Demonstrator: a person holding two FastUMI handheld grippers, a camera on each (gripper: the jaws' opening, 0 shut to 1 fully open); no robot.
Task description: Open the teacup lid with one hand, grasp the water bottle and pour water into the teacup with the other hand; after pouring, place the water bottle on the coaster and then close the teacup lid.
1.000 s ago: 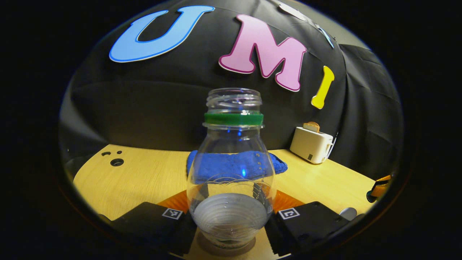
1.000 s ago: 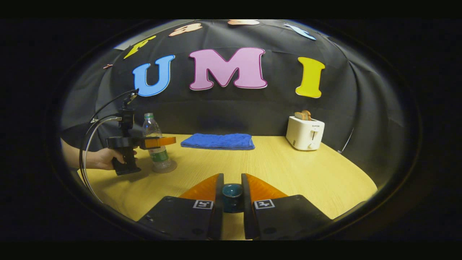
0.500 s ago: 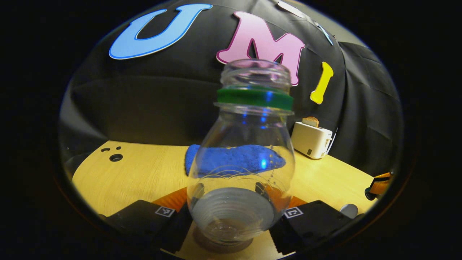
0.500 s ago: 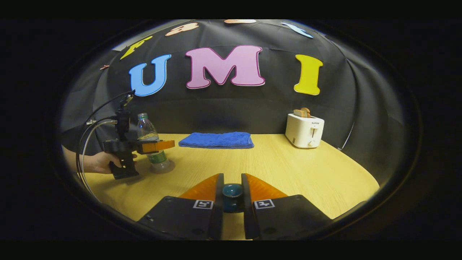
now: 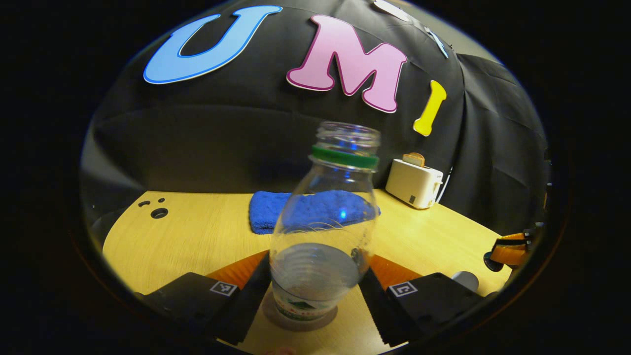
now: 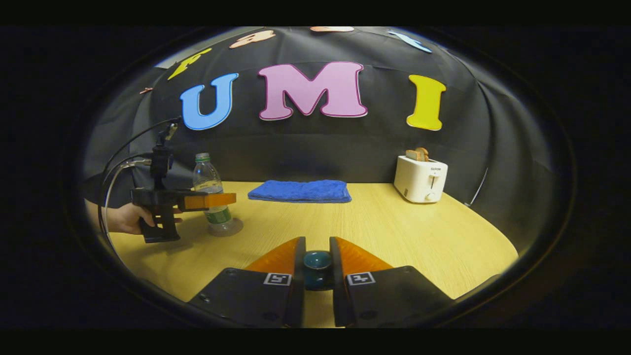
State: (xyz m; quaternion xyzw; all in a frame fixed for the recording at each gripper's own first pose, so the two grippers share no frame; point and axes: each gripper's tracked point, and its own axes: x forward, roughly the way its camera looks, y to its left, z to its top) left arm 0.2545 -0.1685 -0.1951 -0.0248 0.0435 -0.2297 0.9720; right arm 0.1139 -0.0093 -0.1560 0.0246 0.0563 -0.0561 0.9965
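A clear water bottle with a green neck ring and no cap stands on a round brown coaster, partly filled. My left gripper is open, with a finger on either side of the bottle's lower body and a gap showing near its base. In the right gripper view the same bottle and coaster sit at the left, and the left gripper is held level beside them by a hand. My right gripper is shut on the teal lid knob; what lies under it is hidden.
A folded blue towel lies at the back of the wooden table. A white toaster with toast stands back right. Holes mark the table's far left. A small pale round thing sits near the right gripper.
The bottle, tilted and close half a second ago, now stands on the coaster and looks smaller. My left gripper has drawn back from it. The right gripper has barely moved.
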